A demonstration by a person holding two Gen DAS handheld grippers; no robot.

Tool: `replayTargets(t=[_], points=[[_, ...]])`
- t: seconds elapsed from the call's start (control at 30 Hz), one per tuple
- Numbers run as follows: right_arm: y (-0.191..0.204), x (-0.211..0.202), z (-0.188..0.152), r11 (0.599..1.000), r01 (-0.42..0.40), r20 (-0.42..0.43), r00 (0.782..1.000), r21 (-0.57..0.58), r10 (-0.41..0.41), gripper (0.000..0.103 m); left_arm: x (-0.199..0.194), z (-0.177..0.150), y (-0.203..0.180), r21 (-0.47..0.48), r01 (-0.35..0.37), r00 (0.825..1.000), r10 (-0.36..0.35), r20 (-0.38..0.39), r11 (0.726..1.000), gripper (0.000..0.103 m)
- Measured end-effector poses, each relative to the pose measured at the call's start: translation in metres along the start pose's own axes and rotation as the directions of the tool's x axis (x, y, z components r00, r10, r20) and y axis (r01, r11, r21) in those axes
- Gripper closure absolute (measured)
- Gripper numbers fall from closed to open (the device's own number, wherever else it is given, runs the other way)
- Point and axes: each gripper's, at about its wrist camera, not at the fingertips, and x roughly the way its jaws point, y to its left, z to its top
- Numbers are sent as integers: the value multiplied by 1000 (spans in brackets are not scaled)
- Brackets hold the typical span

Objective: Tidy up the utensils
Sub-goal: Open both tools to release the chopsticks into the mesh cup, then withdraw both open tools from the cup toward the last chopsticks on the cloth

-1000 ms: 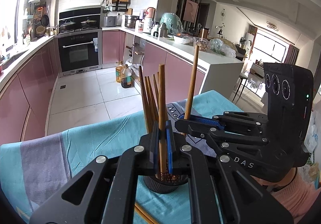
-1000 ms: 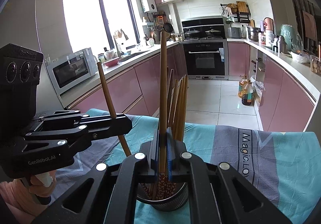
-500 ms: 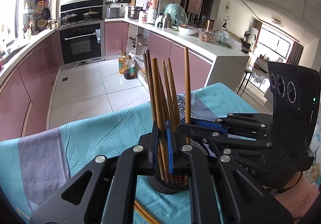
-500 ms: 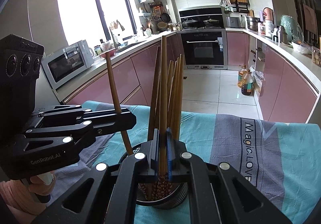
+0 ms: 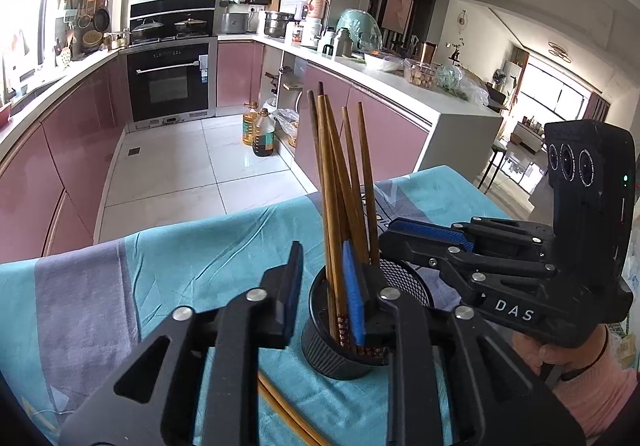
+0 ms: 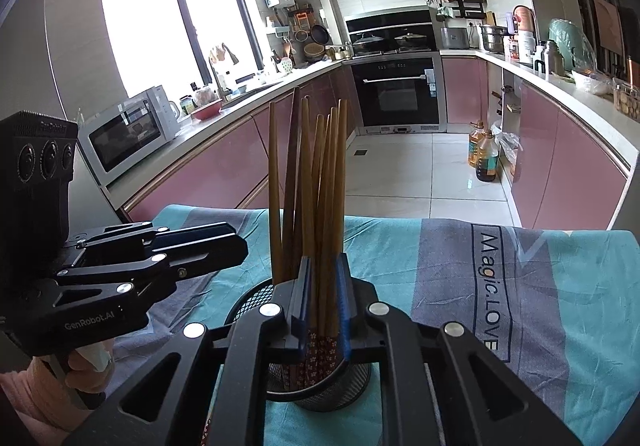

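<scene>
A black mesh holder (image 5: 340,350) stands on the teal cloth and holds several wooden chopsticks (image 5: 340,182). It also shows in the right wrist view (image 6: 320,386), with the chopsticks (image 6: 320,182) upright in it. My left gripper (image 5: 326,290) is open just above the holder's rim, its jaws apart with the chopsticks near the right one. My right gripper (image 6: 323,298) is open, its jaws a little apart on either side of several chopsticks. Each gripper shows in the other's view, the right (image 5: 424,234) and the left (image 6: 224,250).
A loose chopstick (image 5: 288,414) lies on the teal and grey cloth (image 5: 180,266) in front of the holder. The cloth (image 6: 520,286) carries a printed label at the right. Kitchen counters, an oven and oil bottles on the floor lie beyond the table edge.
Both grippers lowered their chopsticks into the holder and opened. The two chopsticks now stand in the holder with the others.
</scene>
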Motion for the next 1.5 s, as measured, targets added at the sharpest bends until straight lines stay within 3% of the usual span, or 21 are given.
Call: replayTargets(t=[0.07, 0.13, 0.3, 0.4, 0.53, 0.67, 0.8, 1.07, 1.33, 1.5], points=[[2, -8, -2, 1000, -11, 14, 1000, 0, 11, 84, -8, -5, 2, 7, -17, 1000, 16, 22, 1000, 70], [5, -17, -5, 1000, -28, 29, 999, -5, 29, 79, -17, -11, 4, 4, -23, 999, 23, 44, 1000, 57], [27, -45, -17, 991, -102, 54, 993, -88, 107, 72, -44, -32, 16, -1, -90, 991, 89, 97, 996, 39], [46, -53, -31, 977, -157, 27, 986, -147, 162, 65, -55, -50, 25, -14, -129, 987, 130, 95, 991, 24], [66, -36, -55, 964, -199, -69, 979, -173, 190, 65, -62, -76, 38, -47, -185, 980, 187, 63, 982, 20], [73, -1, -80, 970, -205, -186, 966, -133, 179, 65, -62, -105, 53, -90, -207, 978, 209, 9, 974, 20], [73, 25, -97, 978, -183, -251, 956, -96, 154, 66, -57, -127, 57, -95, -240, 971, 238, -33, 966, 21], [77, 40, -109, 983, -161, -292, 948, -86, 129, 72, -40, -146, 58, -126, -219, 974, 208, -93, 968, 26], [80, 42, -116, 985, -130, -300, 950, -116, 90, 76, -31, -150, 56, -118, -203, 975, 191, -110, 972, 30], [70, 42, -115, 989, -125, -308, 947, -75, 96, 78, -25, -150, 56, -115, -194, 975, 179, -129, 974, 33]])
